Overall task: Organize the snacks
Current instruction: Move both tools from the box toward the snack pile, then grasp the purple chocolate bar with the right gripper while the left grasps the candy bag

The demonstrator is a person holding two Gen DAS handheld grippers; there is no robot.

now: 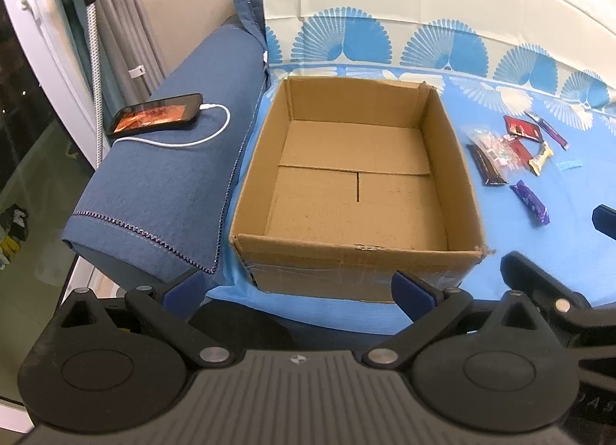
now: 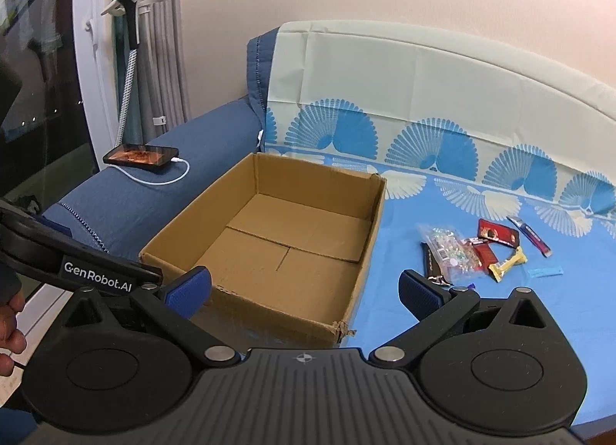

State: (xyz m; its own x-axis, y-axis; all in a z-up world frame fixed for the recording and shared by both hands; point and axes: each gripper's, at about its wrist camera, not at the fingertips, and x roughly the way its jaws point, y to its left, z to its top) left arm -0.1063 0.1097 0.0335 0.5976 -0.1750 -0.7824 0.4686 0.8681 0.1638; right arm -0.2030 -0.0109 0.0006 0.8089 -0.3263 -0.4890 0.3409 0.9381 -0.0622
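Both grippers sit low at the near edge, left gripper and right gripper, jaws spread wide and holding nothing. Right past them is the cardboard box, empty, on the blue sheet. The snacks lie in a loose overlapping pile on the sheet, a bit off the box's right side. My take: go with the right one, start with an outlier like the purple bar, and pinch it across its narrow width so the neighbours don't drag along.
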